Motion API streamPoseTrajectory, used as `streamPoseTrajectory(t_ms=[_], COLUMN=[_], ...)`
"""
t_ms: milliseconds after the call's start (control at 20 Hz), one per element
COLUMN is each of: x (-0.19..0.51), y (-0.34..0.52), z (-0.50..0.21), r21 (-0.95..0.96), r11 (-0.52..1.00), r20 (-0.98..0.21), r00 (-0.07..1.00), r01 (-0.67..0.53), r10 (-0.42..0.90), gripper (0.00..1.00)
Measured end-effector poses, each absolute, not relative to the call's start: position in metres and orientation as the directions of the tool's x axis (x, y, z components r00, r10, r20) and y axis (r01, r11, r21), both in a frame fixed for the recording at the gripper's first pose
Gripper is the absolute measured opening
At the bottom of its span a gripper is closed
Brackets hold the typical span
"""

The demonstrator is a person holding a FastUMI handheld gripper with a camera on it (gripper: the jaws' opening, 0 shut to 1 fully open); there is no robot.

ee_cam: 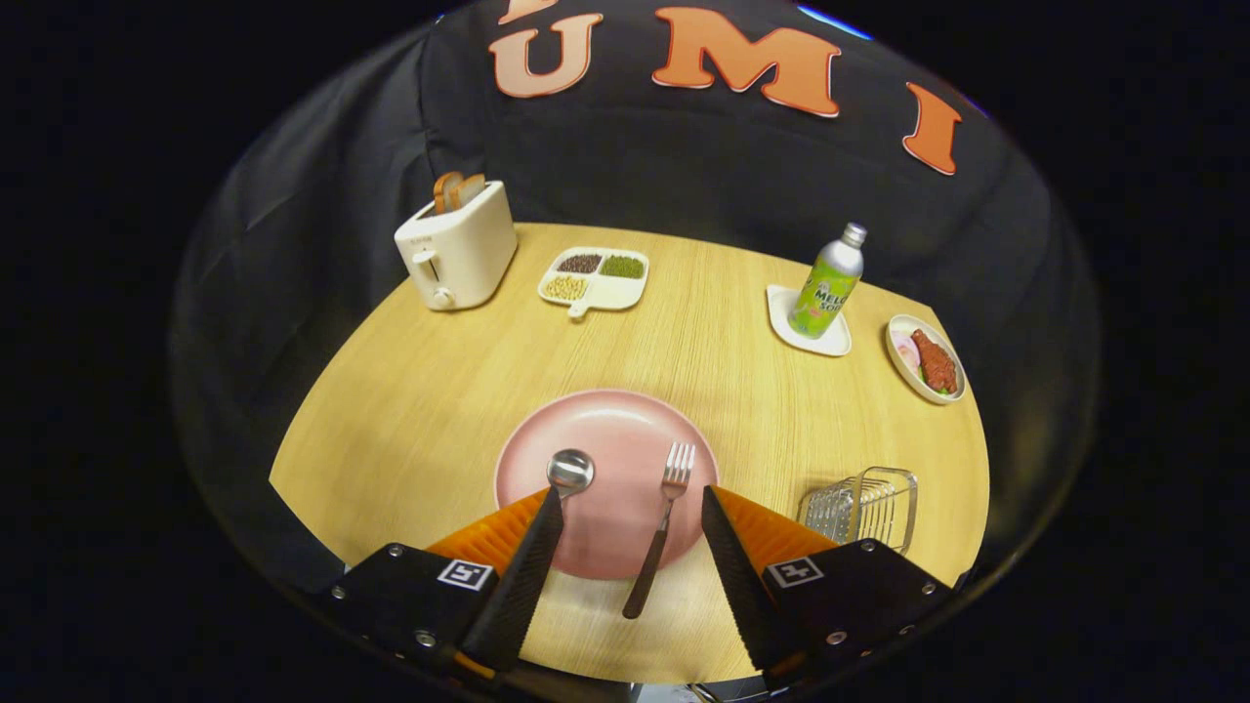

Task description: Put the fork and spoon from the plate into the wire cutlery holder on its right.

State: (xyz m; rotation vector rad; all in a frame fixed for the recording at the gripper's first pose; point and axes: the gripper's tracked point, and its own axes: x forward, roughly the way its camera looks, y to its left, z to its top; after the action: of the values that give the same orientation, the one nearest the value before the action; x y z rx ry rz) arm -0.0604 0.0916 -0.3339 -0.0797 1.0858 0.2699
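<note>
The gripper point(630, 503) hangs released over the near edge of the wooden table point(439, 391), its 2 fingers spread wide and gripping nothing. Just ahead of them lies the pink plate point(610, 439). The fork point(664, 517) lies between the fingers, nearer the right one, tines pointing away; its dark handle runs back off the plate's near rim onto the table. The spoon point(569, 472) rests on the plate with its bowl just beyond the tip of the left finger point(522, 576), which covers its handle. Neither finger touches the cutlery as far as can be seen.

The wire cutlery holder point(864, 503) stands on the table just beyond the right finger point(732, 557), beside the plate and apart from it, its lower part hidden behind the gripper's body.

Well beyond the plate stand 4 other things: a white toaster point(459, 249) with bread in its slots to the far left, a divided tray point(596, 276) of beans and grains next to it, a green bottle point(828, 283) upright on a white coaster point(815, 332) to the far right, and a small dish of food point(926, 359) beyond the holder. Nothing stands between the plate and the holder.
</note>
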Motion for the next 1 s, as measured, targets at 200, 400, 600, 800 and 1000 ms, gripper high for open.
streamPoseTrajectory(t_ms=[200,400,600,800,1000], x=[-0.069,-0.074,-0.077,-0.081,-0.083], y=[0.084,0.079,0.075,0.071,0.071], z=[-0.357,-0.377,-0.394,-0.410,-0.427], r21=[0.074,0.085,0.086,0.076,0.088], r11=[0.962,0.962,0.962,0.959,0.963], r20=[-0.914,-0.938,-0.956,-0.973,-0.984], r00=[0.369,0.305,0.251,0.189,0.129], r01=[-0.265,-0.259,-0.260,-0.273,-0.255], r10=[0.172,0.165,0.153,0.131,0.124], gripper=[0.80,0.74,0.68,0.59,0.47])
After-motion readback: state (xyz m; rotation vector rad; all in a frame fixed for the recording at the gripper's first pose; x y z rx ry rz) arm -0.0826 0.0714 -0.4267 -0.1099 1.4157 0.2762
